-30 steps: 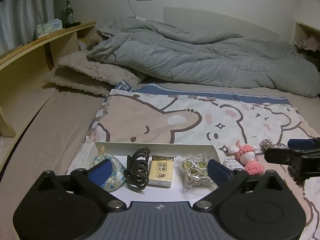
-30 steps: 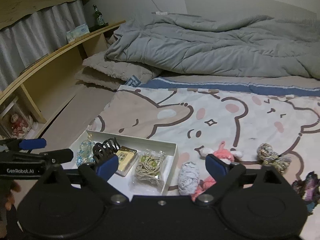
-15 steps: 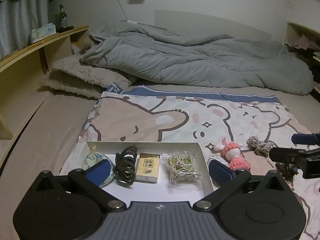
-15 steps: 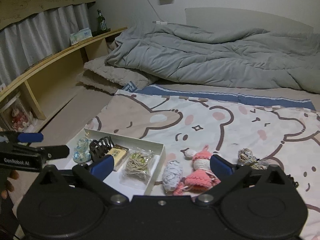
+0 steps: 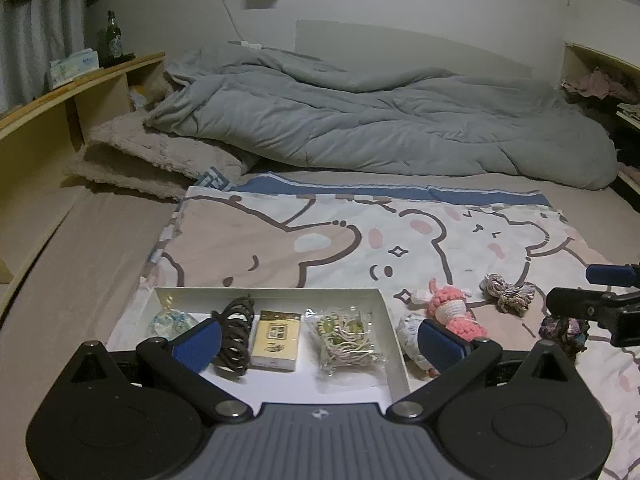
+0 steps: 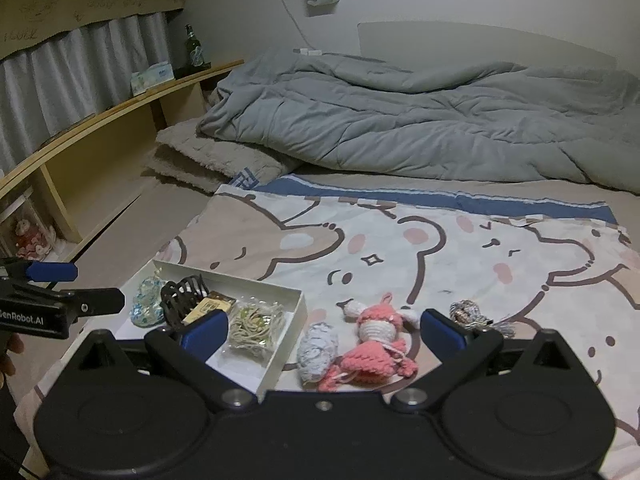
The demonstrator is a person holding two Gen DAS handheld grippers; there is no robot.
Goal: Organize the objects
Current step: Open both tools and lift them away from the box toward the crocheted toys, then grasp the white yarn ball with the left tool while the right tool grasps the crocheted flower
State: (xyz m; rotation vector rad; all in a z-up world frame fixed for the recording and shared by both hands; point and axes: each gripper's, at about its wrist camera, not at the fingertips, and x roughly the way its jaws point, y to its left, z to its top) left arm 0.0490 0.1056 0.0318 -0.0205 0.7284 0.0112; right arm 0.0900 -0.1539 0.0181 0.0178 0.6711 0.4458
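Shallow white cardboard tray (image 5: 390,318) lies on the cartoon-bear printed bedsheet (image 5: 320,240) and already holds four things in a row: a blue-and-white patterned pouch (image 5: 170,320), a dark brown plastic claw hair clip (image 5: 236,330), a small yellow rectangular card box (image 5: 276,334) and a clear plastic packet of cream cord with green beads (image 5: 346,338). Just beside the tray's right wall, out on the sheet, sit a pale grey-white ball of yarn (image 6: 318,348) and a pink-and-white crocheted doll (image 6: 376,344), the two touching or nearly so; further right lie a grey-brown knotted bundle of twine (image 6: 468,314) and, seen only from the left wrist, a dark purple yarn tangle (image 5: 562,330). Left gripper (image 5: 316,340) hovers over the tray with its jaws spread wide and nothing between them. Right gripper (image 6: 324,328) is likewise wide open and empty, held above the sheet with the yarn ball and the doll in the gap between its blue pads (image 6: 442,332). By the look of it, the sorting is about half done and the step in hand is lining up the next pick. That move likely calls for lowering the right gripper over one loose item alone, closing on its soft middle without catching its neighbour, then carrying it to bare floor in the tray's near part.
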